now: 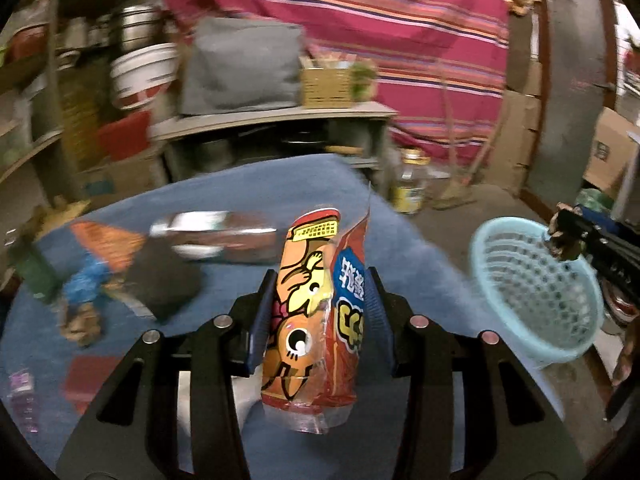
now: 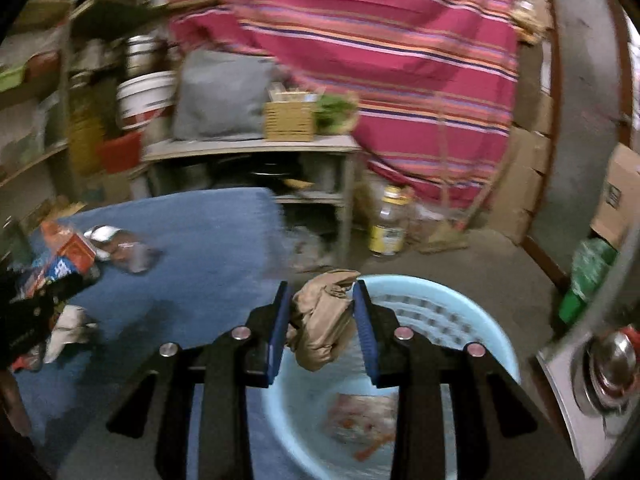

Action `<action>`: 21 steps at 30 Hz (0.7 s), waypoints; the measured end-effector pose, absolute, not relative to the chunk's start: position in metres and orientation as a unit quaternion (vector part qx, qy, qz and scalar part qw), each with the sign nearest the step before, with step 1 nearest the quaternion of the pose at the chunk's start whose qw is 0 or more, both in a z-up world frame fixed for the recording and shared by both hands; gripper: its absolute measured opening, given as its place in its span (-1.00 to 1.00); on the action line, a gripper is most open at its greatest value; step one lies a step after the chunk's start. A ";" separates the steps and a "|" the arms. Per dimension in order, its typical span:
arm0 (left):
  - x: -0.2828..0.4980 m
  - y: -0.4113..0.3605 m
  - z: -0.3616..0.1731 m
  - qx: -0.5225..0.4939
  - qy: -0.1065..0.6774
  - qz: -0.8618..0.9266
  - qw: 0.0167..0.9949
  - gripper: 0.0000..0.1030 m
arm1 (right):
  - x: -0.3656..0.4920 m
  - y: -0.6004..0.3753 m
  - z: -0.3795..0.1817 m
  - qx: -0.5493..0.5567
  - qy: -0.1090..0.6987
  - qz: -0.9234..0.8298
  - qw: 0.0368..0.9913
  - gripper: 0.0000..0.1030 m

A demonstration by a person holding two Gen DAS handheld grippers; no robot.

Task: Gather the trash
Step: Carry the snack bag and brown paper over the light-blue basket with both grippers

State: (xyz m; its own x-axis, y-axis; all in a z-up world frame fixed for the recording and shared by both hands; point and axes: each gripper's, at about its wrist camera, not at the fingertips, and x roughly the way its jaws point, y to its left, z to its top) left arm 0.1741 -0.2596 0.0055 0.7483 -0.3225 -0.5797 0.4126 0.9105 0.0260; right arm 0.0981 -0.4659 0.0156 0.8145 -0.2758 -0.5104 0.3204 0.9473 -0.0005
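My left gripper (image 1: 320, 280) is shut on an orange and red snack wrapper (image 1: 316, 312) with a cartoon face, held upright above the blue-covered table (image 1: 248, 196). My right gripper (image 2: 320, 292) is shut on a crumpled brown paper wad (image 2: 324, 320), held over the rim of the light blue basket (image 2: 472, 308). A flat wrapper (image 2: 360, 420) lies inside the basket. In the left wrist view the basket (image 1: 536, 292) stands right of the table, with the right gripper (image 1: 568, 236) and its wad above the rim.
More trash lies on the table: an orange wrapper (image 1: 108, 240), a silver and brown packet (image 1: 216, 236), a black piece (image 1: 164, 284), a blue wrapper (image 1: 86, 280), a purple packet (image 1: 24, 396). A shelf unit (image 1: 276, 120), a jar (image 1: 408, 184) and boxes stand behind.
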 end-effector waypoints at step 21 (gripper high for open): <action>0.162 -0.455 -0.042 0.135 0.336 -0.320 0.876 -0.17 | 0.056 -0.582 -0.018 0.119 0.280 -0.255 0.918 -0.38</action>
